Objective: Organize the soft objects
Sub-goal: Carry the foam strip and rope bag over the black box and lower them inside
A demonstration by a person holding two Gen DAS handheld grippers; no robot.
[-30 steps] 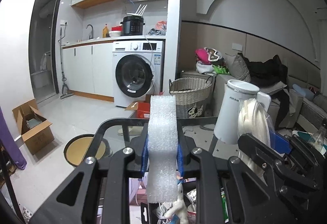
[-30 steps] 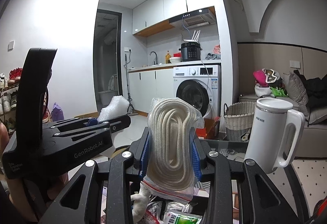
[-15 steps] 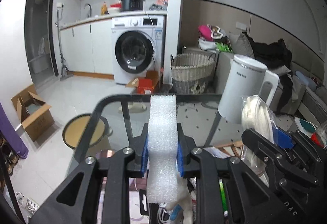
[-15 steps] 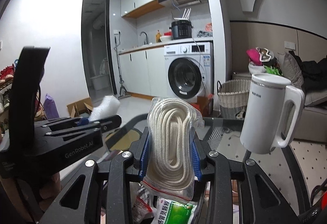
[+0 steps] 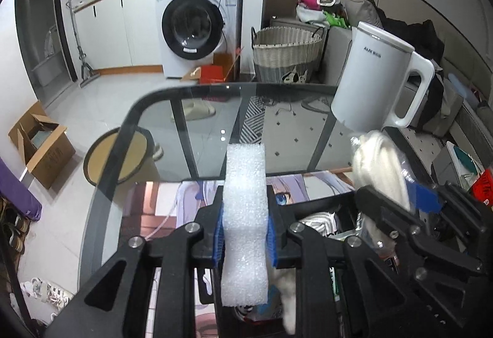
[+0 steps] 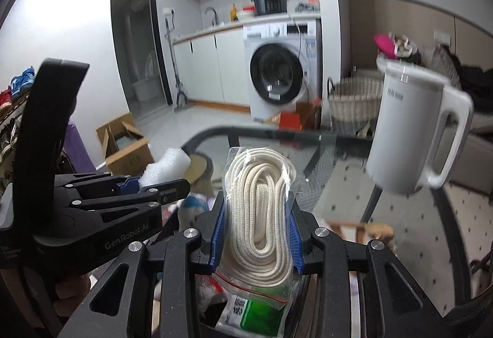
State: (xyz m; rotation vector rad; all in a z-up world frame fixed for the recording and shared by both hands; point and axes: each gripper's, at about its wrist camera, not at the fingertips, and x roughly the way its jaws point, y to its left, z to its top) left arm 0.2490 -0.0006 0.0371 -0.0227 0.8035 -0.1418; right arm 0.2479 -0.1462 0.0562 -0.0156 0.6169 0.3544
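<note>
Room: kitchen-living space behind a glass table (image 5: 215,122); washer (image 5: 197,26) at the back, wicker basket (image 5: 286,54) to its right.
Left gripper (image 5: 245,233): clenched on a white foam block (image 5: 245,214), held upright above the table's near edge, over a printed mat (image 5: 172,202).
Right gripper (image 6: 255,241): clamped on a bagged rope coil (image 6: 262,211), just beside the left gripper, also above the near edge.
Kettle (image 5: 372,76): white, near the table's far right corner.
Risk: foam is squeezed narrow at the pads and could spring or tilt out if the grip eases; the slick bag could slide through the pads; a swing to the right might knock the kettle.
Hidden: what lies below both grippers is mostly blocked, only packets and a fuzzy white scrap showing; the drop spot cannot be made out. Right view is blurred.
</note>
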